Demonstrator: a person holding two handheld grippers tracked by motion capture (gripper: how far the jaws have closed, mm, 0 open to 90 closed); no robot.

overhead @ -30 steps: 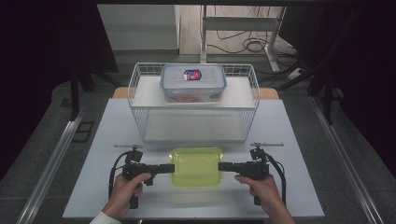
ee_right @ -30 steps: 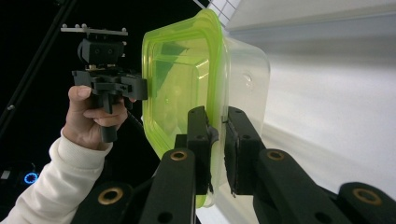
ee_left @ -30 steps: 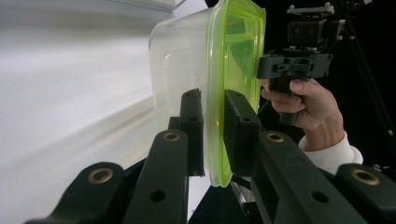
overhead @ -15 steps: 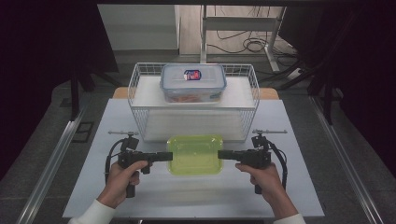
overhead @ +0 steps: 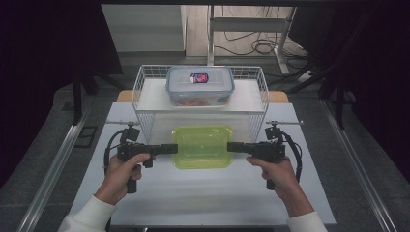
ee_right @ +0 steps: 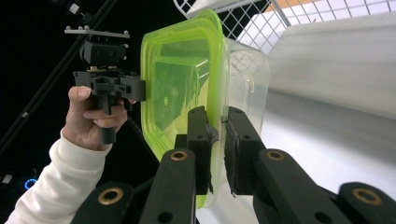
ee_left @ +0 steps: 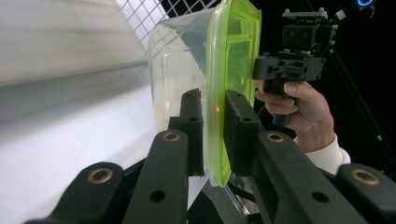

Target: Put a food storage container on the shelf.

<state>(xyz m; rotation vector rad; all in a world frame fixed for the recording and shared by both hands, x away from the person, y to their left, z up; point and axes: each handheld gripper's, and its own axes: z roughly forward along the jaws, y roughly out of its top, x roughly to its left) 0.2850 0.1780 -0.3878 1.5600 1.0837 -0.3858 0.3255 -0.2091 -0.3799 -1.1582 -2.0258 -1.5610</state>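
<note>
A clear plastic box with a lime-green lid [overhead: 202, 146] hangs level above the white table, just in front of the wire basket [overhead: 145, 99]. My left gripper [overhead: 175, 149] is shut on the lid's left rim, and my right gripper [overhead: 229, 146] is shut on its right rim. In the left gripper view the green lid edge [ee_left: 215, 140] is pinched between the black jaws, and the other hand holds the far side. The right gripper view has the green-lidded box [ee_right: 187, 98] clamped the same way. Inside the basket sits a second clear box with a grey-blue lid [overhead: 200, 85].
The white wire basket stands at the back of the table [overhead: 203, 198], its front wall close behind the held box. Aluminium rails [overhead: 53, 169] run along both sides of the table. Dark curtains and a metal frame lie beyond.
Both grippers have lifted the green-lidded box and carried it away from the person, toward the basket's front wall. Both hands moved forward with it.
</note>
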